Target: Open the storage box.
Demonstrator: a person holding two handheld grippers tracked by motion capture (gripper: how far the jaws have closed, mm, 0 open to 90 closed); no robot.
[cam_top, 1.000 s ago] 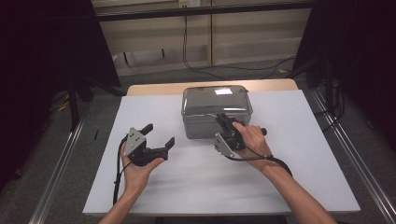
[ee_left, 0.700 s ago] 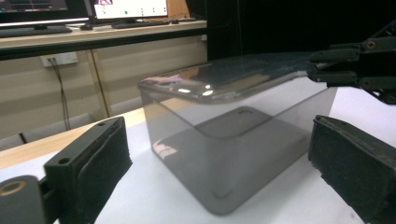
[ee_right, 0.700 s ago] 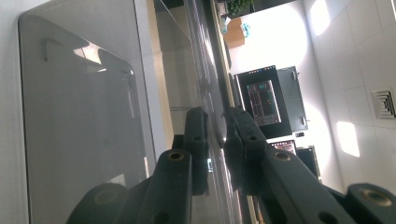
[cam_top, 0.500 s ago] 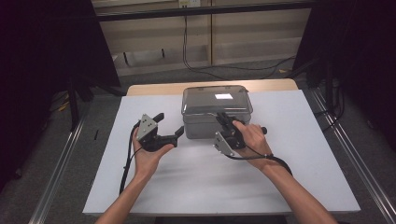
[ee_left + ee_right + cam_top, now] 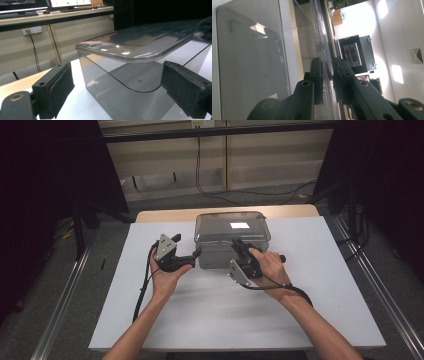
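A wooden table (image 5: 165,215) carries a large white board (image 5: 210,315) that covers nearly all of its top, leaving a bare tan strip along the 12 o'clock edge. Directly on the white board stands a clear smoky plastic box (image 5: 220,257) with a lid, placed toward 12 o'clock of the board's centre.

There is one clear box (image 5: 231,237) on the table, and it has one lid (image 5: 140,45). There is one table (image 5: 320,285) with a white top. I count two grippers: one left gripper (image 5: 186,249) and one right gripper (image 5: 239,246). Each gripper has two black jaws, so four jaws together. I see two hands, one left hand (image 5: 167,277) and one right hand (image 5: 270,266). One cable (image 5: 142,292) hangs from the left gripper.
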